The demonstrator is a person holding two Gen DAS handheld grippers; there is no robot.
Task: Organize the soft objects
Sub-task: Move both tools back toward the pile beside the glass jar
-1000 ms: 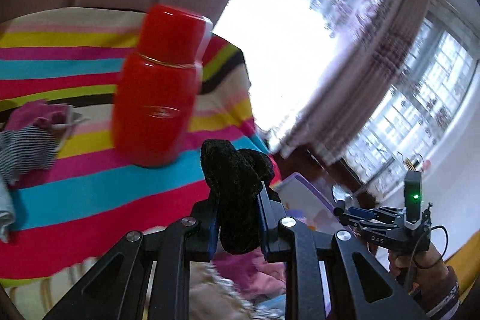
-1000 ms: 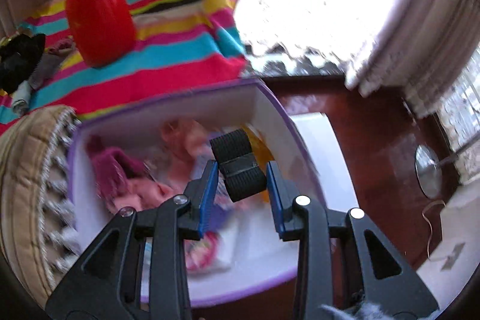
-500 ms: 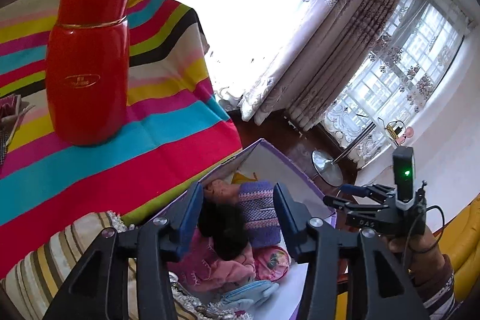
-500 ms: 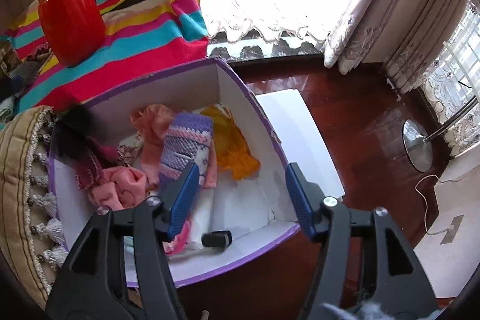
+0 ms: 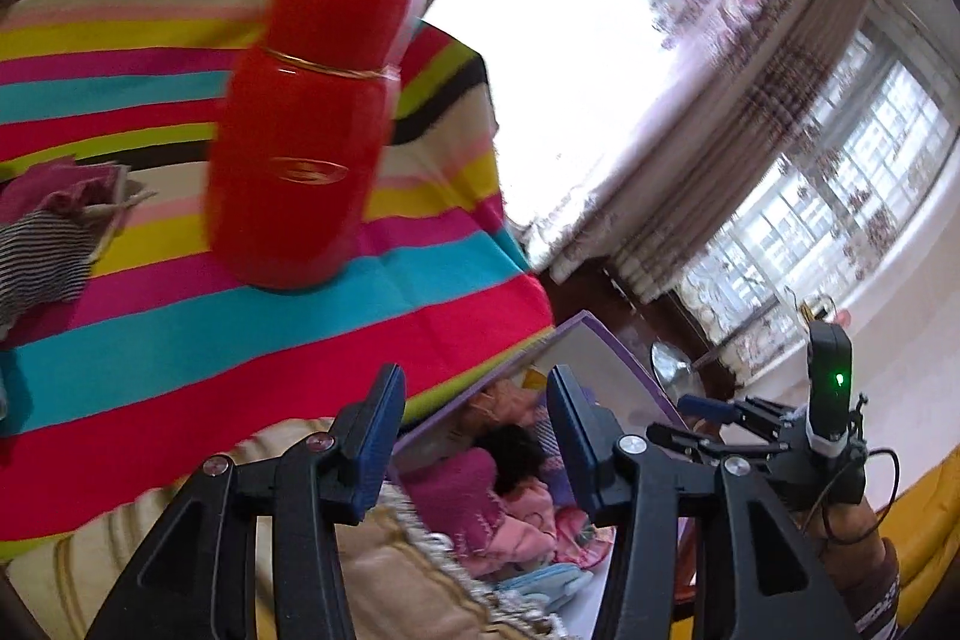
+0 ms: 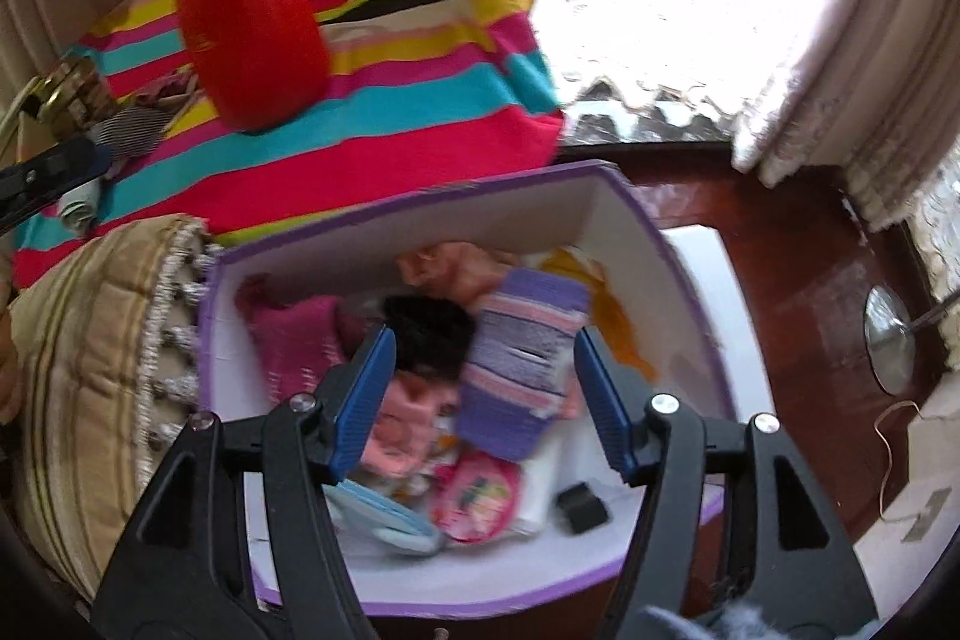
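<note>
**Next pick: cloth pile, up-left of left jaws**

Both grippers are wide open and hold nothing. Right gripper (image 6: 483, 397) hangs over the box (image 6: 606, 205), with the black sock (image 6: 429, 334) and purple knit (image 6: 522, 370) lying between its fingers, down inside. Left gripper (image 5: 474, 439) is at the box edge. Remaining cloth pile (image 5: 57, 232) lies far up-left of its jaws, beyond the red flask (image 5: 300, 130). Left is nearer, so likely its pick. Pile's long axis is unclear.

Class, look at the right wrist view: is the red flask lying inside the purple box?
No. The red flask stands on the striped cloth, outside the purple box.
</note>
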